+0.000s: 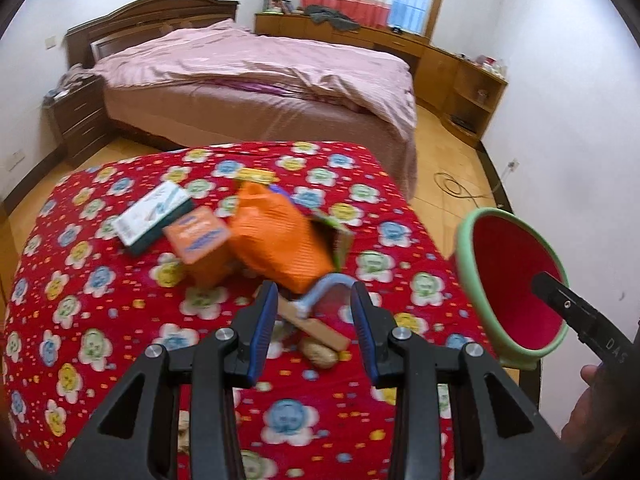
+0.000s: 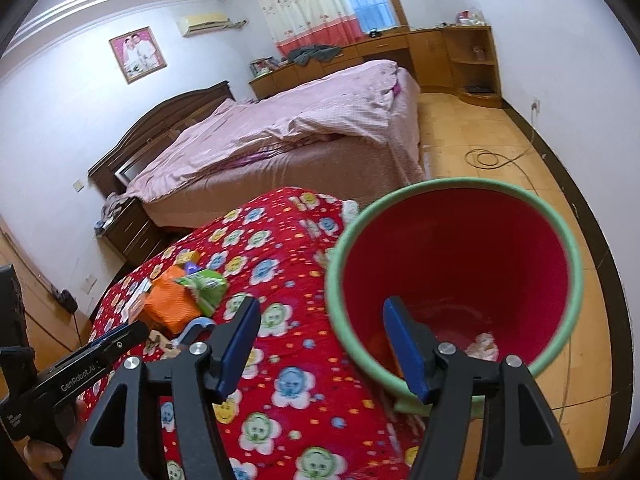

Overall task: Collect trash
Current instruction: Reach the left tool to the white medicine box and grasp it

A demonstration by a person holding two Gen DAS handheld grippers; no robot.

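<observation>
The trash lies in a heap on the red flowered surface (image 1: 100, 320). The orange bag (image 1: 280, 240) is the middle of it. Just left of the bag are an orange box (image 1: 198, 236) and a white box (image 1: 154, 212); they look light and stiff, so pinch an edge. The bag looks soft and crinkly; grab a fold. The left hand-held gripper (image 1: 316, 320) is open and empty near the bag. The right hand-held gripper (image 2: 320, 344) is open across the rim of the red bin (image 2: 456, 264), right of the bag.

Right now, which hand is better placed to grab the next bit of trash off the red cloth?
Left. Its open tongs hang above the wooden stick, while the right tongs straddle the bin rim.
</observation>
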